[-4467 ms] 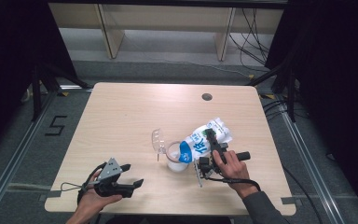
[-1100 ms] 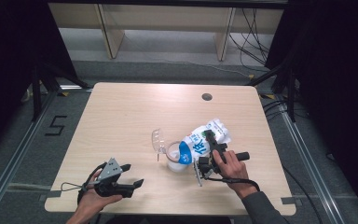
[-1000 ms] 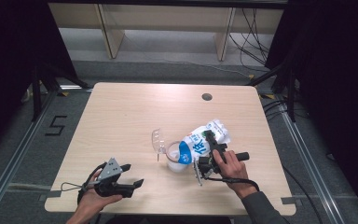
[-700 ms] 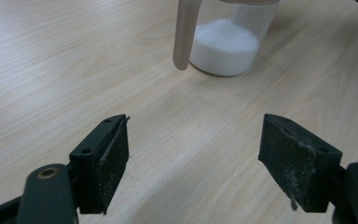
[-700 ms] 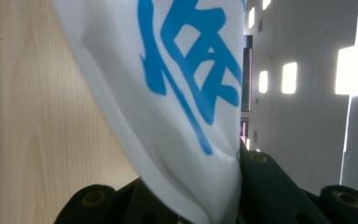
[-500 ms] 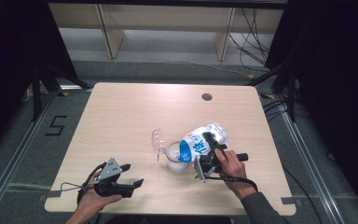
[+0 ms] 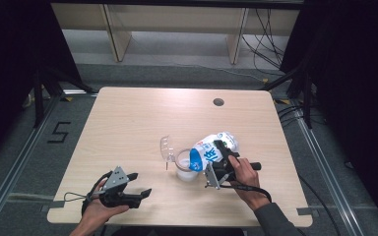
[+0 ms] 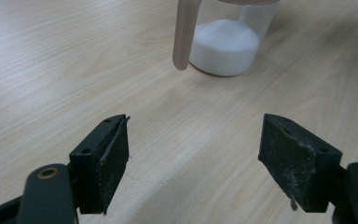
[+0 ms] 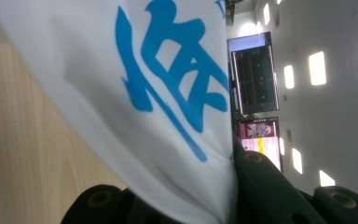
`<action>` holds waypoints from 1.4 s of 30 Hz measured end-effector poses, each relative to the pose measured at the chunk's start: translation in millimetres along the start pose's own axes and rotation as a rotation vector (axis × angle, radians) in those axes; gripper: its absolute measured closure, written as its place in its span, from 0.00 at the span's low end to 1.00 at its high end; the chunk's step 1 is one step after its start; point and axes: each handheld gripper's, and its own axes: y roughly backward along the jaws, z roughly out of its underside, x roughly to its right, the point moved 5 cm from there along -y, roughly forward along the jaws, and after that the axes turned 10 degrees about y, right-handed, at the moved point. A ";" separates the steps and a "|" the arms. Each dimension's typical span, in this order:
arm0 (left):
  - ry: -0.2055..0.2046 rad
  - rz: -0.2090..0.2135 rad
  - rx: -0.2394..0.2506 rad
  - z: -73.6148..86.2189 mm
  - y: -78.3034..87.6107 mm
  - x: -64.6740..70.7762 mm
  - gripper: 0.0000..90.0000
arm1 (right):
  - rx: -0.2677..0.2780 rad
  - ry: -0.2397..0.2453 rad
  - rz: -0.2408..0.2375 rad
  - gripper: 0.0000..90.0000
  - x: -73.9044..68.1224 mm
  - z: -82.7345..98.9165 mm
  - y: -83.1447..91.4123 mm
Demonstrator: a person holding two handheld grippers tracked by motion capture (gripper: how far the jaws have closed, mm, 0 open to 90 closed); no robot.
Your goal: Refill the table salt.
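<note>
Pouring in progress: the right tool (image 7: 220,160) grips the white bag with blue print (image 7: 211,150), jaws pressed into its sides, bag tipped with its mouth over the clear jar (image 7: 184,164). Against the frames from a second ago, the bag now lies lower and closer over the jar, and the jaws have just been closing further on it. Judged as a tighter squeeze to keep powder running. The jar already carries a layer of white powder (image 8: 223,46); its hinged lid (image 7: 166,146) stands open on the jar's far-left side. The left tool (image 7: 133,189), jaws wide apart and empty, rests on the table (image 7: 128,113) well to the jar's near-left. Spill risk at the jar rim
</note>
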 end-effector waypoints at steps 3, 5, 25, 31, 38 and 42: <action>0.000 0.001 0.001 -0.1 -0.1 0.0 0.27 | 0.012 -0.033 -0.014 0.94 0.6 -0.5 -0.2; -0.001 -0.002 0.004 -0.1 -0.3 0.1 0.27 | 0.023 0.010 -0.012 0.94 4.9 -1.2 -1.1; 0.009 0.001 0.011 -0.1 -1.3 0.9 0.27 | 0.040 -0.382 -0.231 0.95 -5.4 0.3 -8.3; 0.004 0.000 0.003 0.1 -0.8 0.3 0.27 | 0.042 -0.485 -0.292 0.95 -7.8 2.3 -10.5; 0.004 0.001 0.003 0.1 -0.9 0.2 0.27 | 0.085 -0.703 -0.414 0.95 -11.2 7.9 -14.2; 0.005 0.000 0.004 0.1 -0.8 0.2 0.27 | 0.127 -0.798 -0.461 0.95 -11.6 12.6 -17.5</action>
